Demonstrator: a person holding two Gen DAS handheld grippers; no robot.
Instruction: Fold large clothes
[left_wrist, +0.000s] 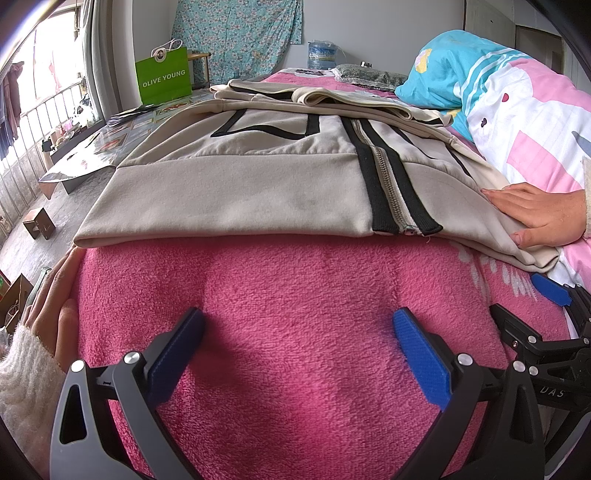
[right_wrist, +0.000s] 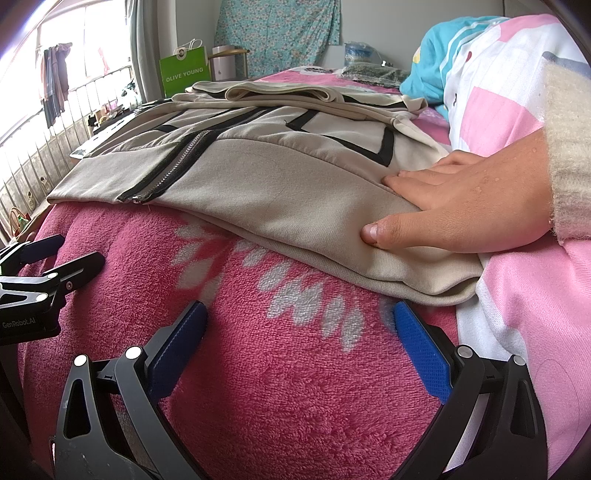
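My left tongs (left_wrist: 295, 350): blue pads apart, empty, resting on the fuzzy pink blanket (left_wrist: 277, 295).
Beige zip-up jacket with black stripes (left_wrist: 258, 177): at 12 o'clock, hem toward me, zipper running away.
Green paper bag (left_wrist: 164, 75): 11 o'clock, reads "OLIVE YOUNG".
My right tongs (right_wrist: 299, 343): apart, empty.
Bare hand (right_wrist: 472, 206): 2 o'clock, flat on the jacket's edge.

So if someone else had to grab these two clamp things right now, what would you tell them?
Left gripper: open, empty, lying on the pink blanket.
Right gripper: open, empty, lying beside it.
Bare right hand presses flat on the beige jacket's right edge; bare left hand rests at the blanket's left edge.
Jacket lies zipped, front up, sleeves apparently folded across its far end.
Done: laid out, sleeves in. Left: probably fold the body, hem toward collar, using the grippers.
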